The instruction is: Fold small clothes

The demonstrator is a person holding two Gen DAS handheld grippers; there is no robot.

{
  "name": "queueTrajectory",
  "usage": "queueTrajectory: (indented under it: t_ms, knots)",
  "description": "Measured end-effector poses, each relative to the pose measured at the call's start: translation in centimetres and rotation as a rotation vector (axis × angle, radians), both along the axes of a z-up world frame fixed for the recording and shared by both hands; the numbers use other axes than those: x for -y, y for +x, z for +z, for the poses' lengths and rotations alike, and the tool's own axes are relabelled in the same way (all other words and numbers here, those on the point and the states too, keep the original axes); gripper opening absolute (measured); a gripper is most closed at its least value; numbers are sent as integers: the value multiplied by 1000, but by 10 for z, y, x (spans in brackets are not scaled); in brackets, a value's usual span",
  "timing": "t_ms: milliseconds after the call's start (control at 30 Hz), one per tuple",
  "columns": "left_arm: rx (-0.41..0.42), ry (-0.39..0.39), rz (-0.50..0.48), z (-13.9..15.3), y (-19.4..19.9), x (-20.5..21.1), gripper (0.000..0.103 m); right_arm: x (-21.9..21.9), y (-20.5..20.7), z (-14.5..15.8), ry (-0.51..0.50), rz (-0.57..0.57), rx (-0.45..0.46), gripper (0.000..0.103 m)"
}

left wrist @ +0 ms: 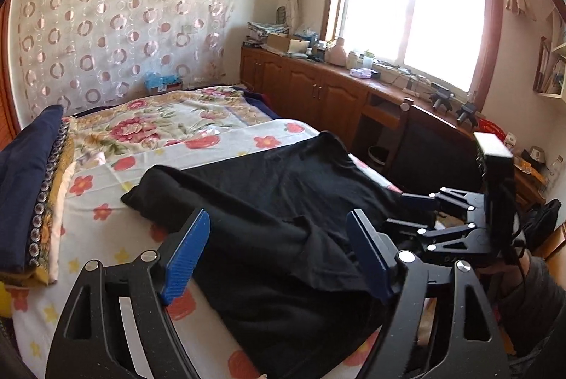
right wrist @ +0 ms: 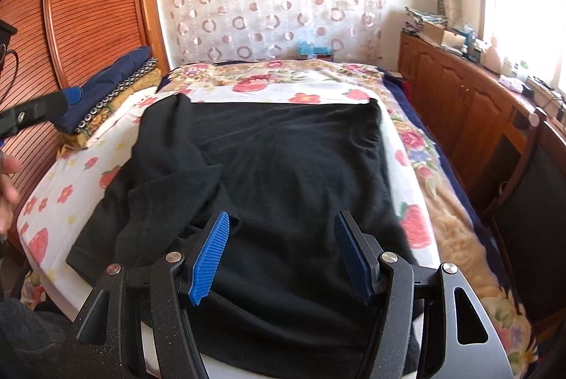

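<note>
Left gripper hung angled down over the near part of the black garment, jaws spread wide, nothing pinched. Right gripper likewise tilted downward above the garment's near edge, jaws apart, blue pads clear of the cloth. Garment lay spread on the flowered bed sheet, one sleeve folded across the body. Folded bedding stacked alongside. Bare hand glimpsed at the frame's left edge.

readable text: none | labels, brands, numbers, signs: none legible
</note>
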State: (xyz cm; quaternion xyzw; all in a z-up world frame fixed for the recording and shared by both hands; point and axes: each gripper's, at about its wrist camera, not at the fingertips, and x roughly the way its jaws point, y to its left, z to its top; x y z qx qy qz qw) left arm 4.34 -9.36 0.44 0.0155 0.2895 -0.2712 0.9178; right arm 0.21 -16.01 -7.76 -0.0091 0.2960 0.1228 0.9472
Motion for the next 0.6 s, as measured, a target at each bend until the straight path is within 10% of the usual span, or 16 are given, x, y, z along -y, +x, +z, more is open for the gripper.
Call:
queueTrajectory:
  t_ms: [600]
  knots:
    - [-48, 2, 194, -35, -2, -64, 80, -77, 36, -8, -14, 243, -49, 64]
